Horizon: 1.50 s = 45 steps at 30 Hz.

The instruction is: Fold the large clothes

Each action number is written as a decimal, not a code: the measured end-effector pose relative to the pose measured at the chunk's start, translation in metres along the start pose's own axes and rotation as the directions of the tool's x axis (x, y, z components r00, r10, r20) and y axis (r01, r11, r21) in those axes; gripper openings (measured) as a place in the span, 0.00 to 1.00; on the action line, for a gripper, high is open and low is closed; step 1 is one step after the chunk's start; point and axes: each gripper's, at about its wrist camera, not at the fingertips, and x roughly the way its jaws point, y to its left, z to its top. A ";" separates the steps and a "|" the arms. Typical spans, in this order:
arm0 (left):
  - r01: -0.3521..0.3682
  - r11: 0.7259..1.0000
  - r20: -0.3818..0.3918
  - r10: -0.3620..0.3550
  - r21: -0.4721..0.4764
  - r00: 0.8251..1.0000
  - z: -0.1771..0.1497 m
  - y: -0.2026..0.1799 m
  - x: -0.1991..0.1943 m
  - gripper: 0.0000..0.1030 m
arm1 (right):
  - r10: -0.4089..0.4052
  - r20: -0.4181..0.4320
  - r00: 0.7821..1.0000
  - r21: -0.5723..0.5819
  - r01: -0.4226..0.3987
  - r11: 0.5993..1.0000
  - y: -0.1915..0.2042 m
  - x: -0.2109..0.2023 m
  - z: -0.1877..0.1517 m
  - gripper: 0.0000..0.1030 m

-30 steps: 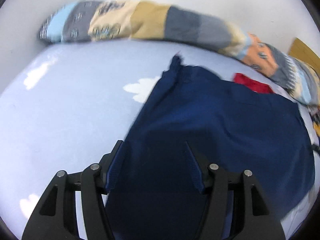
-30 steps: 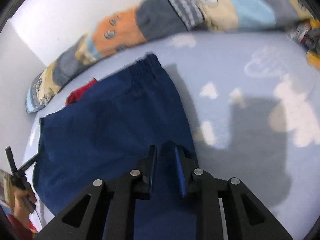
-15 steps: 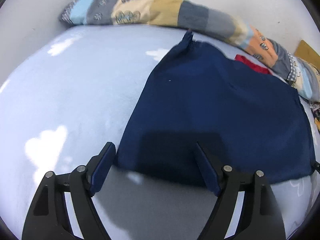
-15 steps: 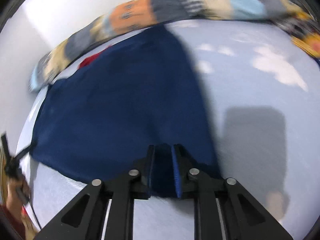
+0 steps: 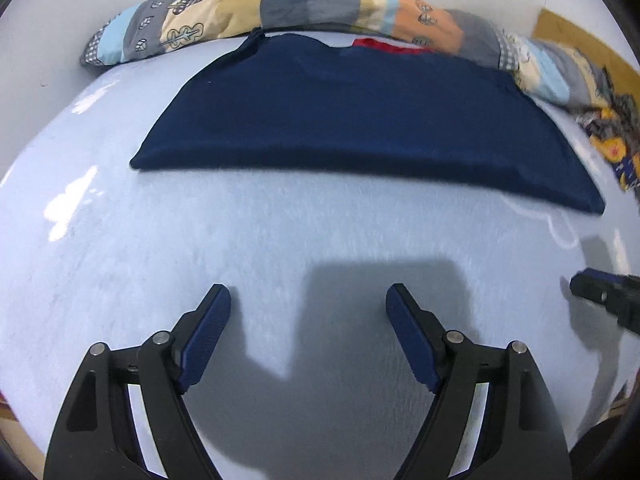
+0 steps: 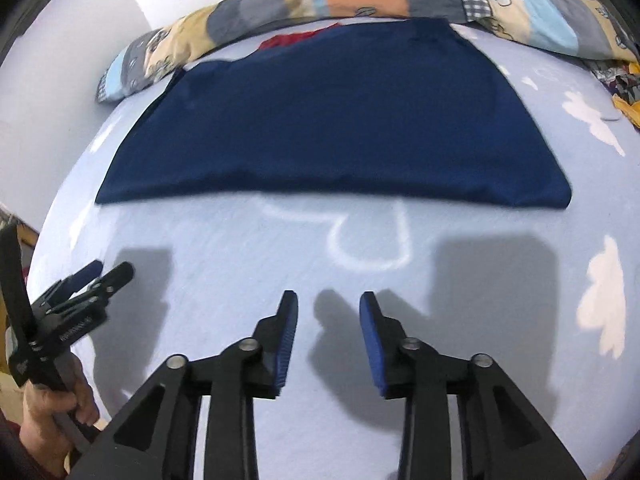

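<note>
Our left gripper [image 5: 308, 300] stands wide open and empty, while our right gripper [image 6: 328, 308] is opening on nothing, both over bare sheet [image 5: 280, 248]. Ahead lies the folded navy garment [image 5: 360, 120], long axis crosswise, against the patchwork bolster [image 5: 304, 12]. We judge both hands about equally near its front edge.

Left claw [image 5: 308, 300] gapes empty over pale sheet [image 5: 280, 240] — navy garment [image 5: 360, 132] lies folded beyond.

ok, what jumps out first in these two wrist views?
The navy garment lies folded flat across the far side of the pale blue cloud-print sheet, a red cloth peeking out behind it. A long patchwork bolster runs along the wall. Both grippers, left and right, hold nothing; the right's jaws are opening.
</note>
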 end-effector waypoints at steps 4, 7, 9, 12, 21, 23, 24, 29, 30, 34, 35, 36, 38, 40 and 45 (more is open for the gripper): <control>-0.010 0.998 -0.007 0.010 -0.066 1.000 -0.009 0.003 -0.009 0.78 | -0.051 0.033 0.998 -0.047 0.053 0.997 0.005 0.009 -0.025 0.36; -0.047 0.997 -0.037 0.045 -0.060 0.998 -0.011 0.006 -0.008 0.78 | -0.049 0.024 0.999 -0.055 0.050 0.997 0.007 0.007 -0.021 0.39; -0.037 0.997 -0.069 0.033 -0.062 0.997 -0.010 0.008 -0.005 0.78 | -0.043 0.024 0.999 -0.053 0.044 0.998 0.005 0.004 -0.021 0.39; -0.025 0.995 -0.055 0.020 -0.099 0.998 -0.004 0.021 -0.011 0.78 | -0.009 0.087 0.996 -0.027 0.011 1.000 -0.001 -0.013 -0.017 0.40; 0.083 0.962 0.019 -0.081 -0.259 0.997 0.026 0.069 -0.004 0.78 | 0.102 0.194 0.976 0.204 -0.142 0.969 -0.072 -0.025 0.018 0.47; 0.140 0.914 0.025 -0.141 -0.381 0.990 0.030 0.091 0.008 0.78 | 0.145 0.213 0.966 0.286 -0.204 0.936 -0.094 -0.025 0.019 0.48; 0.166 0.887 0.032 -0.169 -0.431 0.985 0.032 0.099 0.014 0.78 | 0.163 0.224 0.961 0.341 -0.234 0.910 -0.109 -0.023 0.022 0.51; 0.102 0.888 0.015 -0.106 -0.448 0.994 0.046 0.097 0.032 0.78 | 0.098 0.223 0.970 0.489 -0.199 0.849 -0.143 -0.013 0.023 0.52; 0.077 0.908 0.021 -0.075 -0.412 0.997 0.051 0.090 0.032 0.78 | 0.063 0.225 0.972 0.454 -0.162 0.876 -0.136 -0.017 0.027 0.52; -0.083 0.974 0.086 0.103 -0.211 0.991 0.071 0.049 0.022 0.79 | -0.015 0.313 0.950 0.211 -0.054 0.976 -0.084 -0.034 0.049 0.51; -0.094 0.979 0.086 0.111 -0.179 0.990 0.073 0.045 0.025 0.79 | -0.044 0.314 0.948 0.159 -0.007 0.987 -0.074 -0.031 0.055 0.50; -0.110 0.987 0.080 0.120 -0.119 0.990 0.074 0.034 0.031 0.79 | -0.058 0.298 0.953 0.134 0.018 0.991 -0.072 -0.024 0.062 0.50; -0.144 0.988 0.053 0.147 -0.063 0.988 0.073 0.028 0.043 0.79 | -0.067 0.233 0.970 0.137 0.035 0.990 -0.076 -0.006 0.072 0.50; -0.144 0.989 0.040 0.146 -0.043 0.988 0.074 0.029 0.050 0.79 | -0.087 0.147 0.985 0.170 0.061 0.984 -0.086 0.013 0.077 0.49; -0.141 0.989 0.023 0.142 -0.055 0.990 0.075 0.041 0.051 0.86 | -0.141 0.099 0.985 0.247 0.113 0.962 -0.107 0.013 0.078 0.49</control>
